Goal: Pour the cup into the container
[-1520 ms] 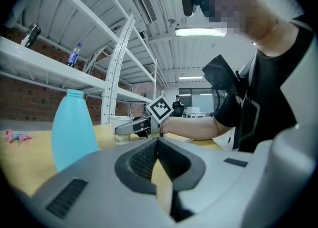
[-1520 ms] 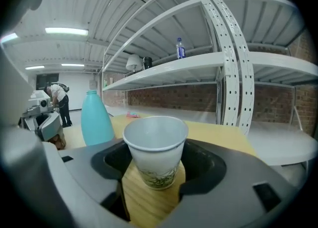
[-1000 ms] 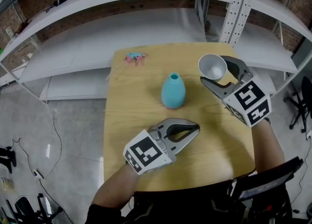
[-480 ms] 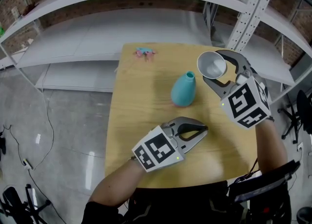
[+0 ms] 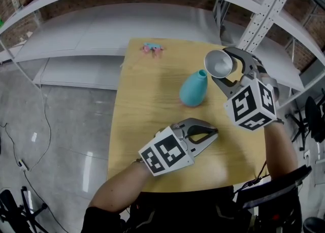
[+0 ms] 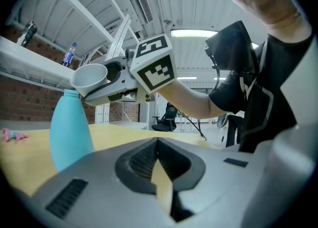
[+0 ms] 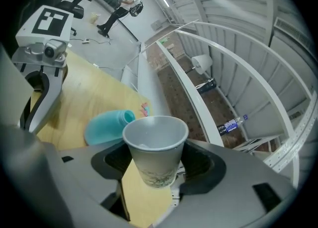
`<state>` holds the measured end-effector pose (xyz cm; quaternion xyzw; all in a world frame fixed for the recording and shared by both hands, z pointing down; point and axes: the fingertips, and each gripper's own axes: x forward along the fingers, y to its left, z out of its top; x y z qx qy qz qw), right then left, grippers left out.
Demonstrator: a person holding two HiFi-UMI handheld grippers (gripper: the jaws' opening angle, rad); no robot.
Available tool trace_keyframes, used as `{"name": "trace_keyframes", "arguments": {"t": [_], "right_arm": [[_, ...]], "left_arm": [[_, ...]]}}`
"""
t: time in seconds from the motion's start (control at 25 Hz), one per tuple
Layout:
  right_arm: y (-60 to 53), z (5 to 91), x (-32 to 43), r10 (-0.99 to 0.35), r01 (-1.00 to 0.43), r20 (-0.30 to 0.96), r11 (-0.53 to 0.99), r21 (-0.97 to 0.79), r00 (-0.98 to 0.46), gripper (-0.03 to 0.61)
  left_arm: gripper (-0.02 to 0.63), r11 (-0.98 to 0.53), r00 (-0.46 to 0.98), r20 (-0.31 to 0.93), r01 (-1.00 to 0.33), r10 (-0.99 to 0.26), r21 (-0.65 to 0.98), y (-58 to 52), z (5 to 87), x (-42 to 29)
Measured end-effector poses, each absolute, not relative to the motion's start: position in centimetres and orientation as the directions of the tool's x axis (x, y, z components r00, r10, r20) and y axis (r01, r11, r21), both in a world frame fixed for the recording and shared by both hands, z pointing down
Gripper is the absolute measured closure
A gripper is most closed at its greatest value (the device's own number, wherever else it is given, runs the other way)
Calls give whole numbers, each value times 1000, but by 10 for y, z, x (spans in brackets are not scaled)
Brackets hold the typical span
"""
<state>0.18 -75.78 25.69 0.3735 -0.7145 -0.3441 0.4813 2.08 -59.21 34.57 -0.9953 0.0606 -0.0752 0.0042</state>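
Teal vase, head view: the teal egg-shaped, narrow-necked vase [image 5: 194,89] stands upright on the pale wooden table [image 5: 147,105] with nothing touching it; it is the container.
Grey cup, head view: the pale grey paper cup [image 5: 219,64] hangs just right of the vase's neck and above it, clamped round its wall by the right gripper [image 5: 221,67].
Left gripper, head view: the left gripper [image 5: 216,133] rests on the table on the near side of the vase, apart from it, its jaws closed together on nothing.
Pink scrap, head view: a small pink thing [image 5: 152,49] lies beyond the vase at the table's far edge, out of play.
Cup rim, left gripper view: the cup [image 6: 90,77] sits above the vase [image 6: 69,130] and slightly to its right, a little tipped; its rim looks far wider than the vase's mouth.
Cup inside, right gripper view: both pads press the cup [image 7: 155,147]; something pale lies at its bottom, too small to name. The vase [image 7: 107,125] shows beyond it.
Spill risk: a wide rim over a narrow mouth would likely send the contents onto the table if the tip is fast or off-centre.
Knock risk: the vase is unheld, so a bump from the rim or a jaw could topple it.
Crush risk: a tighter squeeze could buckle the paper wall.
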Motion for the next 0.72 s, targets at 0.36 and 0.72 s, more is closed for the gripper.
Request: {"name": "trace_keyframes", "arguments": {"t": [0.36,0.72], "right_arm": [[-759,253,-3,-887,-116,403,435,893,-227,273],[-760,253,-5,-901,-44,383,399,916,-203,273]], "left_arm": [[612,-993,981,150,-119,-120,-16,-592,346,21],[612,-993,981,152,-117,-118,-15,-592,346,21]]}}
